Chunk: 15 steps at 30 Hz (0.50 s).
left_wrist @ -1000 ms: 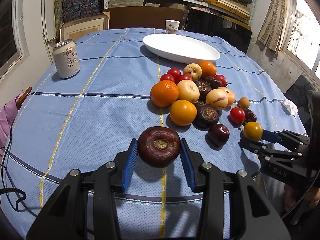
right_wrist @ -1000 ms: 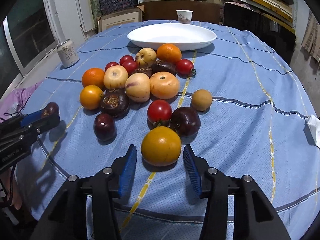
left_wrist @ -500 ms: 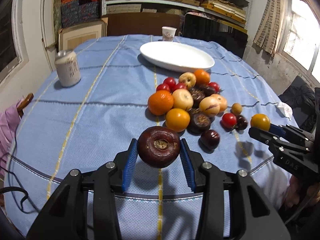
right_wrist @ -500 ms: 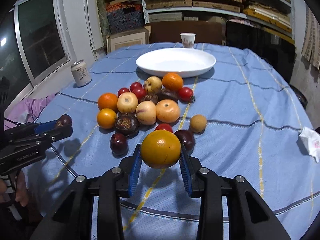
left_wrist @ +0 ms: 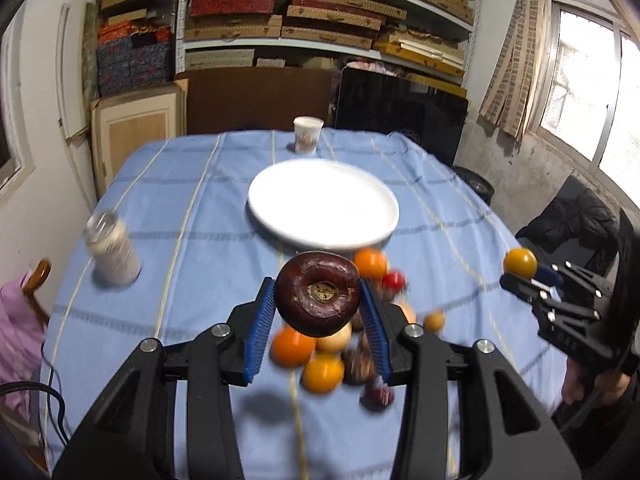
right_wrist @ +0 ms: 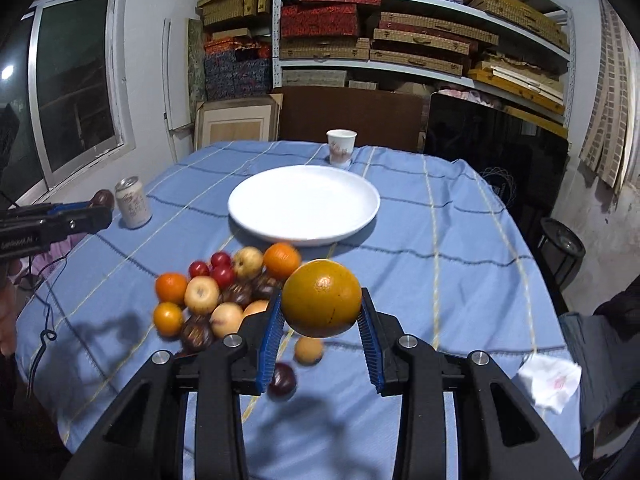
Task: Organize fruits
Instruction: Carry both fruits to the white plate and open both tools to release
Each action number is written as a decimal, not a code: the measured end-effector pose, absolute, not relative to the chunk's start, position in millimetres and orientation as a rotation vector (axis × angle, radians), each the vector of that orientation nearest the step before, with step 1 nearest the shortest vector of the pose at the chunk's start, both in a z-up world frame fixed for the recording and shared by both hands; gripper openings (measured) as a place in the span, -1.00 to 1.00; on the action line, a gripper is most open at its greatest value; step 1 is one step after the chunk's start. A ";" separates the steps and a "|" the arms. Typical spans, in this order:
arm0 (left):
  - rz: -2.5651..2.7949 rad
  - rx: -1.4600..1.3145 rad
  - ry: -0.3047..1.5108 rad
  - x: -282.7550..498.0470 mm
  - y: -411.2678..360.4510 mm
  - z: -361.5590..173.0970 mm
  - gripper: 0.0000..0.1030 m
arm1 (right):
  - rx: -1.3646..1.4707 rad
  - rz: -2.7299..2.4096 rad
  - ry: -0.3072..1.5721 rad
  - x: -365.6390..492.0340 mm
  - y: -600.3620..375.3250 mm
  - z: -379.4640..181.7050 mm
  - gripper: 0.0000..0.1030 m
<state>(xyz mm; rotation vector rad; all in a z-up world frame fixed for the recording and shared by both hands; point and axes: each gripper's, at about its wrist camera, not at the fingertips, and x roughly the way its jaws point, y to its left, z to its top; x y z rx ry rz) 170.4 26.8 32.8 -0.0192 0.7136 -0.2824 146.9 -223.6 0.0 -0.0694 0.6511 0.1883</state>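
Both tongs [left_wrist: 318,316] [right_wrist: 322,330] have risen, fruits [left_wrist: 318,298] [right_wrist: 321,298] clamped between their pads.

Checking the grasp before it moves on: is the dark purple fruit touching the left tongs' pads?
Touching. The left wrist view shows the dark purple fruit pressed between both blue pads of the left tongs, lifted above the table.

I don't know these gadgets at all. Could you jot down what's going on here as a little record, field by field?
Left gripper: shut on dark purple fruit, lifted above the table
Right gripper: shut on yellow-orange fruit, also lifted
White plate: nothing on it
Fruit pile: on the blue tablecloth, near side of plate
Also there: can, paper cup
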 end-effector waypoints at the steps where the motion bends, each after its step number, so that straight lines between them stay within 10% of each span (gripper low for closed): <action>1: -0.282 -0.019 0.720 187.6 21.1 33.5 -0.19 | -0.062 0.194 0.648 158.5 -225.1 3.1 -0.29; 15: -0.231 -0.067 0.902 389.5 -18.1 -45.8 -0.19 | -0.119 0.262 0.782 351.1 -200.2 -42.0 -0.29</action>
